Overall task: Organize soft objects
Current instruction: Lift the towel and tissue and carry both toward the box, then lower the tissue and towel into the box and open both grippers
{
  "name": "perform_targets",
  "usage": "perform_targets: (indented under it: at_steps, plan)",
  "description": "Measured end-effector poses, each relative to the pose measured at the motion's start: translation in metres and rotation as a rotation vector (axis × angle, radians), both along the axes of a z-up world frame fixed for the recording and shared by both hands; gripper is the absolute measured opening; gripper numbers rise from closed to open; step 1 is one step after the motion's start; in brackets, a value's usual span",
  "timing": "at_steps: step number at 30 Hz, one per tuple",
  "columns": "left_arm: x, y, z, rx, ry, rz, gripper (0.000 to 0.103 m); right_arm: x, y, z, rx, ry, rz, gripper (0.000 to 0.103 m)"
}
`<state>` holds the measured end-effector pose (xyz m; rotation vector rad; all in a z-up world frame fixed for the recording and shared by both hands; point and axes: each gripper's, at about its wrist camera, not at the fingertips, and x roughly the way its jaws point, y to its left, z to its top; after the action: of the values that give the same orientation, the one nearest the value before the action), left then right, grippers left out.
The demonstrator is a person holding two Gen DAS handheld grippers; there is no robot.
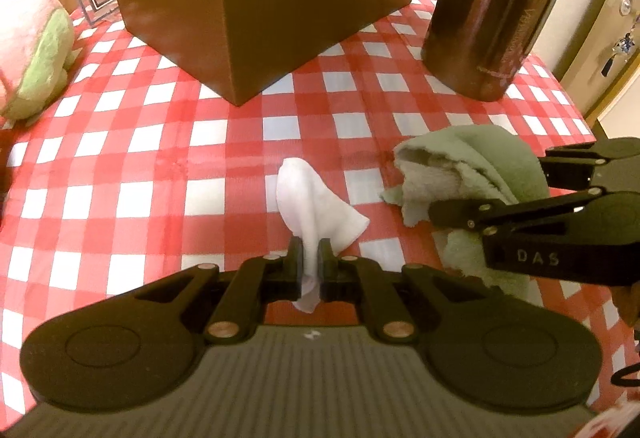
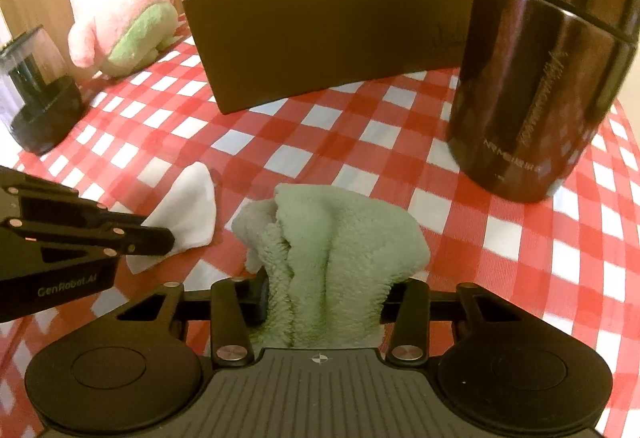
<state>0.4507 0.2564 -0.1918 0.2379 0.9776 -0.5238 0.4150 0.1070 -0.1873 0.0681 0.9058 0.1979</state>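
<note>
Left tongs (image 1: 311,262): clenched on a small white cloth (image 1: 310,198), pinched at one end; the rest of the cloth fans out ahead of the tips, over the counter (image 1: 160,142) with its red-and-white checked cover.

Right tongs (image 2: 324,298): grasping a green fleecy cloth (image 2: 340,238), bunched between the two sides, pads pressed into the pile. The bundle sits low over the counter; whether its underside touches cannot be told.

The two cloths are near each other but apart, white one to the left of green.

Behind both: open brown box (image 1: 256,22), white inside, standing on the counter. Dark metal flask (image 1: 496,6) upright to the right of the box. Pink-and-green plush toy (image 2: 120,26) at the far left, beside the box. Dark-based clear container (image 2: 36,90) at the left edge in the right wrist view.
</note>
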Motion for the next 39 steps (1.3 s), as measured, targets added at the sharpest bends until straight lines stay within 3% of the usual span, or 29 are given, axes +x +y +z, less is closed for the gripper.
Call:
perform_targets:
  at_steps: [10,20,29,39]
  plan:
    - [-0.023,0.015,0.045,-0.033,-0.062,-0.004,0.006,-0.025,-0.011,0.032,0.07,-0.016,-0.027,0.043]
    - [-0.016,0.022,0.102,-0.096,-0.157,0.013,0.006,-0.025,-0.016,0.086,0.115,-0.116,-0.025,0.043]
    - [0.028,0.012,0.142,-0.136,-0.283,0.021,0.006,0.011,-0.013,0.132,0.119,-0.219,-0.008,0.043]
    - [0.107,-0.005,0.154,-0.127,-0.312,0.012,0.006,0.082,-0.01,0.163,0.077,-0.282,-0.029,0.043]
